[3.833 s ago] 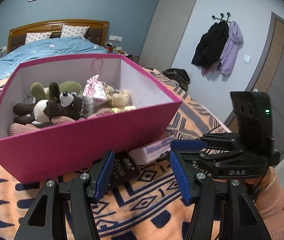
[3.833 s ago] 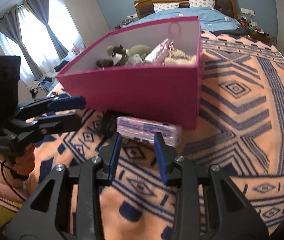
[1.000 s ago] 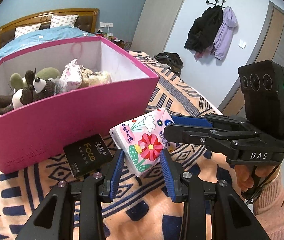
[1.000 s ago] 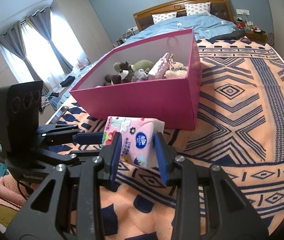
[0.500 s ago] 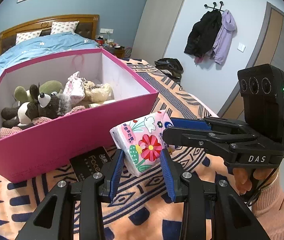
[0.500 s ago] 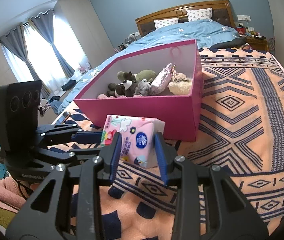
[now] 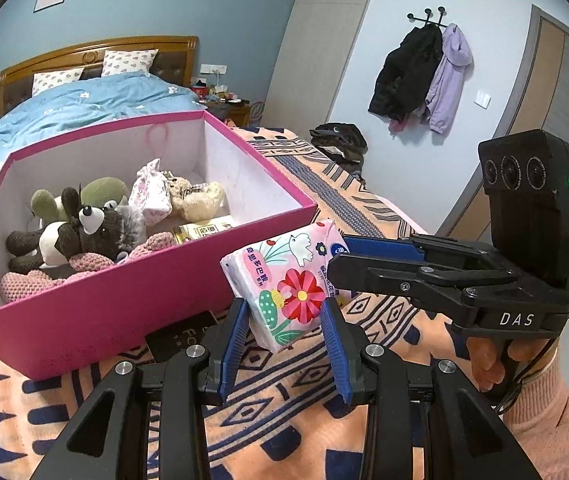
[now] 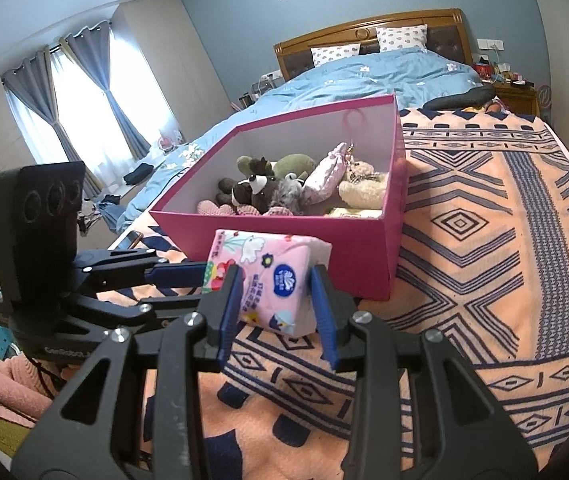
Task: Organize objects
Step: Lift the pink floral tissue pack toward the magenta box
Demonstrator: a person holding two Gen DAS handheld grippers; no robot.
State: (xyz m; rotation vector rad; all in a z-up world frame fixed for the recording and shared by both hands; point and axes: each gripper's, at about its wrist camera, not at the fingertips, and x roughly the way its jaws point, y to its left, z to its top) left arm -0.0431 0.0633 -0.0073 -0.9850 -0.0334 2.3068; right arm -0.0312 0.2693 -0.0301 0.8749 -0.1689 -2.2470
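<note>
Tissue pack (image 7: 288, 284) is pinched at both ends, by left gripper (image 7: 286, 344) and right gripper (image 8: 274, 306), held above the bed; pink box (image 7: 124, 304) lies at 11 o'clock, nearer the left fingers.

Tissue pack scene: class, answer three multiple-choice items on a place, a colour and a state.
1. Where is the tissue pack?
A. in the box
B. outside the box, lifted before its front wall
C. on the pillows

2. What colour is the box outside?
A. pink
B. green
C. white

3. How is the pack held?
A. by the left gripper only
B. by the right gripper only
C. by both

Answers: 1 B, it hangs above the blanket; 2 A, its walls are pink; 3 C, both sets of jaws press on it.
</note>
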